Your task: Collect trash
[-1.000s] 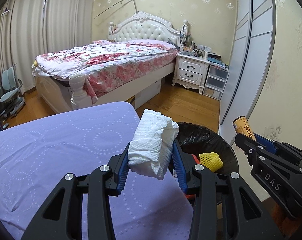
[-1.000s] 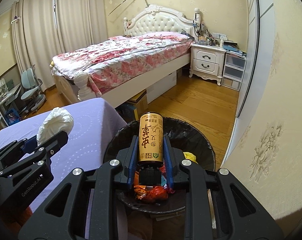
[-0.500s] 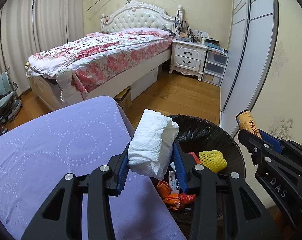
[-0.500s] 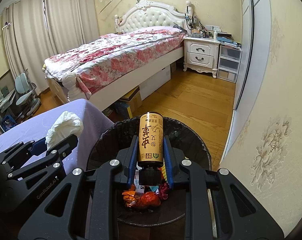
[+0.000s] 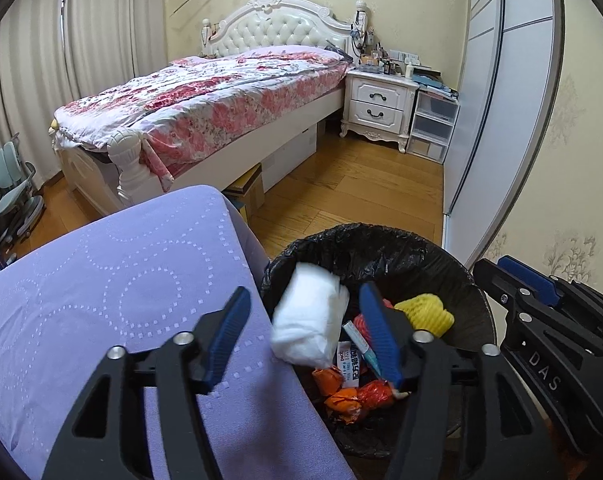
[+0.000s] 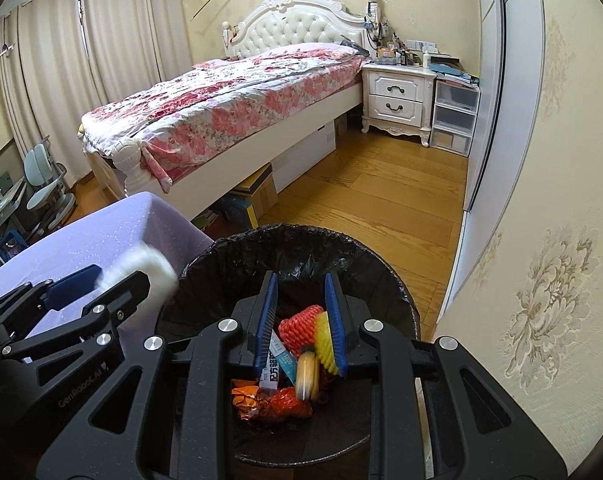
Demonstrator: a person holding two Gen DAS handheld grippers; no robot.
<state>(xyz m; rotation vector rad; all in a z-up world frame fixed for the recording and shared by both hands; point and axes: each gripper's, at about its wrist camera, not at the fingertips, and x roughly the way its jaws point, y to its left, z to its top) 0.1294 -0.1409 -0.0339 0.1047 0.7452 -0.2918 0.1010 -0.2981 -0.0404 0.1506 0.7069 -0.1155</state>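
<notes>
A round bin with a black liner (image 5: 381,248) stands between the purple-covered table and the wall; it also shows in the right wrist view (image 6: 301,244). My left gripper (image 5: 305,316) is open over the bin's left rim, and the white crumpled tissue (image 5: 311,326) is loose between its jaws, blurred in the right wrist view (image 6: 145,266). My right gripper (image 6: 301,312) is open above the bin. The gold can (image 6: 306,374) is blurred, falling onto the trash inside. My right gripper also shows in the left wrist view (image 5: 517,284).
The bin holds orange wrappers (image 6: 269,400), a yellow foam net (image 5: 425,314) and a red net (image 6: 301,326). The purple table (image 5: 101,300) is at left. A bed (image 5: 221,96), a nightstand (image 5: 381,104), wooden floor (image 5: 361,188) and a sliding wardrobe door (image 5: 493,120) lie beyond.
Both grippers moved over the bin and opened. The can left my right gripper and is dropping into the bin. The tissue is released from my left gripper.
</notes>
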